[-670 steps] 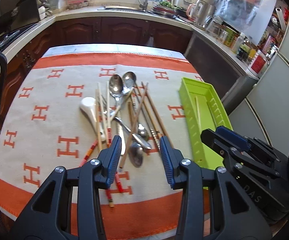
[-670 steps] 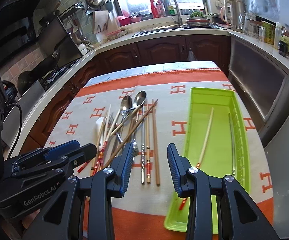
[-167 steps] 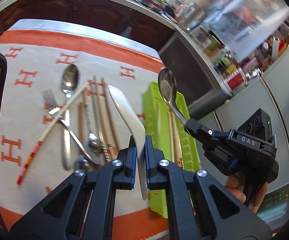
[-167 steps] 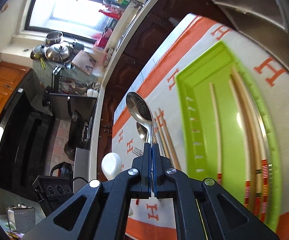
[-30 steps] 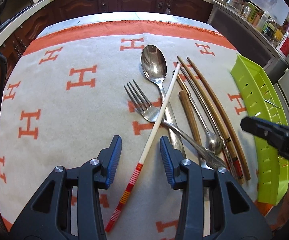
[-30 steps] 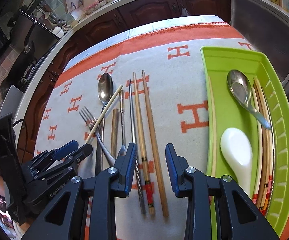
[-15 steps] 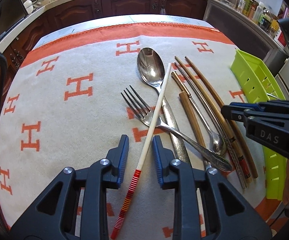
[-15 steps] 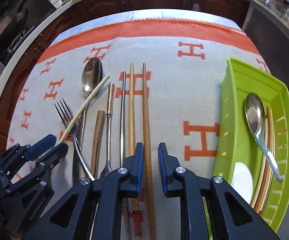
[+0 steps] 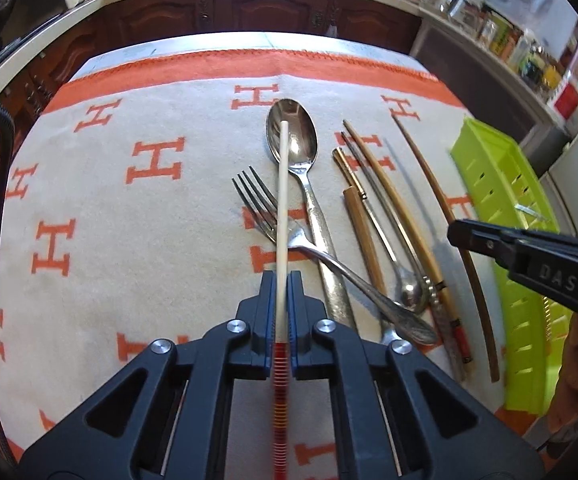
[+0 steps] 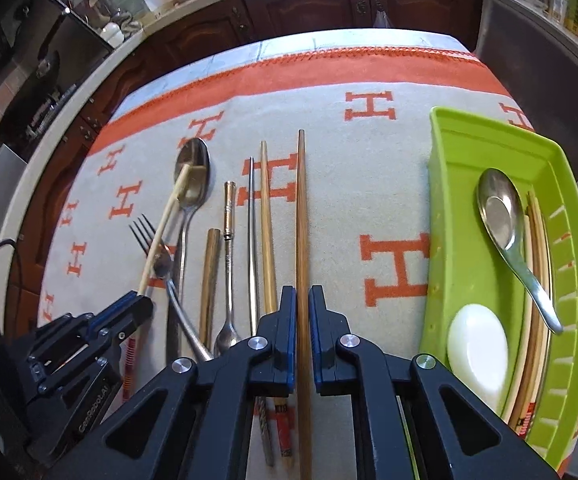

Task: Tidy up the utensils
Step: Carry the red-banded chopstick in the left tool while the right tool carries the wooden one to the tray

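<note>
Worktop (image 10: 289, 46) is covered by a grey cloth (image 9: 149, 240) with orange H marks. Green tray (image 10: 569, 216) sits at the cloth's right edge, holding a steel spoon (image 10: 505, 216), a white ceramic spoon (image 10: 477, 348) and chopsticks along its right wall. Loose on the cloth: large spoon (image 9: 295, 140), fork (image 9: 257, 200), small spoon, several chopsticks side by side. Left tongs (image 9: 282, 312) have just closed and are pinching the white chopstick (image 9: 283, 200), which lies across the fork and over the large spoon's bowl. Right tongs (image 10: 301, 320) have just closed too, pinching the brown chopstick (image 10: 301, 208), the rightmost of the loose ones.
</note>
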`<move>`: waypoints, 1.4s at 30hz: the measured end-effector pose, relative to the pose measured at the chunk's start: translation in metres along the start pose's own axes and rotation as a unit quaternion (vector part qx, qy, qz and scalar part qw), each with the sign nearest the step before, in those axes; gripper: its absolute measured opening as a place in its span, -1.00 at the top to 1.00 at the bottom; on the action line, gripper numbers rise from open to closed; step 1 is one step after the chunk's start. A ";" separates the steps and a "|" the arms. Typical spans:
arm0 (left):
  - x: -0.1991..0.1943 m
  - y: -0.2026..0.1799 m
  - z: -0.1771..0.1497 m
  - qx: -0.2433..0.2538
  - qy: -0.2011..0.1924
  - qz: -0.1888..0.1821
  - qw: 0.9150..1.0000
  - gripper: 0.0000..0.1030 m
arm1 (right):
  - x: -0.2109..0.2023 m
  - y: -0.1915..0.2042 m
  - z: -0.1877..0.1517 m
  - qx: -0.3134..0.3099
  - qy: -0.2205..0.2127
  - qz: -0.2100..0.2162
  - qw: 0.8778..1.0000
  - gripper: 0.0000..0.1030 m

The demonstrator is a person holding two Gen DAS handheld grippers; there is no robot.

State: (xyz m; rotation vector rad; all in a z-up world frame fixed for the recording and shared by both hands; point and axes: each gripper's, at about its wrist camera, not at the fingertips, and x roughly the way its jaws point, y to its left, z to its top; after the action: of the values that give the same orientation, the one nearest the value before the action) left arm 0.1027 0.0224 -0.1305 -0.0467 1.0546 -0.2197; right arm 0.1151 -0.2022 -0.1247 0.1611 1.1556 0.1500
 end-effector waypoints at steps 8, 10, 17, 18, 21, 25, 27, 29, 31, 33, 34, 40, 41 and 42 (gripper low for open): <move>-0.044 -0.015 -0.003 -0.011 -0.020 -0.024 0.999 0.94 | -0.056 -0.025 -0.019 0.038 -0.034 0.057 0.997 0.89; -0.058 -0.024 -0.001 -0.007 -0.024 -0.036 0.999 0.94 | -0.077 -0.034 -0.025 0.044 -0.051 0.068 0.995 0.89; -0.099 -0.086 0.009 0.028 -0.044 -0.092 0.994 0.94 | -0.144 -0.077 -0.043 0.070 -0.107 0.078 0.989 0.89; -0.102 -0.097 0.012 0.034 -0.044 -0.098 0.994 0.94 | -0.151 -0.085 -0.046 0.077 -0.114 0.078 0.987 0.89; -0.104 -0.129 0.016 0.050 -0.039 -0.111 0.992 0.94 | -0.167 -0.113 -0.055 0.098 -0.128 0.072 0.984 0.89; -0.095 -0.168 0.018 0.062 -0.018 -0.125 0.990 0.94 | -0.170 -0.145 -0.065 0.122 -0.126 0.067 0.982 0.89; -0.085 -0.187 0.018 0.066 0.000 -0.130 0.989 0.94 | -0.166 -0.158 -0.069 0.129 -0.121 0.066 0.982 0.89; -0.074 -0.196 0.016 0.068 0.012 -0.133 0.989 0.94 | -0.158 -0.171 -0.073 0.136 -0.112 0.069 0.982 0.88; -0.063 -0.206 0.015 0.065 0.025 -0.134 0.989 0.94 | -0.151 -0.180 -0.076 0.140 -0.103 0.072 0.982 0.88; -0.052 -0.212 0.013 0.059 0.037 -0.133 0.989 0.94 | -0.141 -0.182 -0.075 0.140 -0.097 0.074 0.983 0.88; -0.047 -0.213 0.013 0.057 0.042 -0.133 0.989 0.94 | -0.138 -0.185 -0.075 0.140 -0.094 0.075 0.983 0.88; -0.021 -0.212 0.013 0.037 0.070 -0.125 0.989 0.94 | -0.111 -0.184 -0.063 0.140 -0.077 0.079 0.984 0.82; -0.020 -0.211 0.013 0.037 0.071 -0.123 0.989 0.94 | -0.109 -0.184 -0.061 0.141 -0.077 0.079 0.984 0.71; -0.019 -0.211 0.012 0.038 0.071 -0.119 0.990 0.94 | -0.108 -0.184 -0.060 0.141 -0.081 0.079 0.983 0.58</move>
State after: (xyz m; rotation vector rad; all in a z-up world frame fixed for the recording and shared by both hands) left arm 0.0714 -0.1811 -0.0782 -0.0906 1.1823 -0.4852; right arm 0.0236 -0.4011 -0.0889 0.5088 0.9978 0.1103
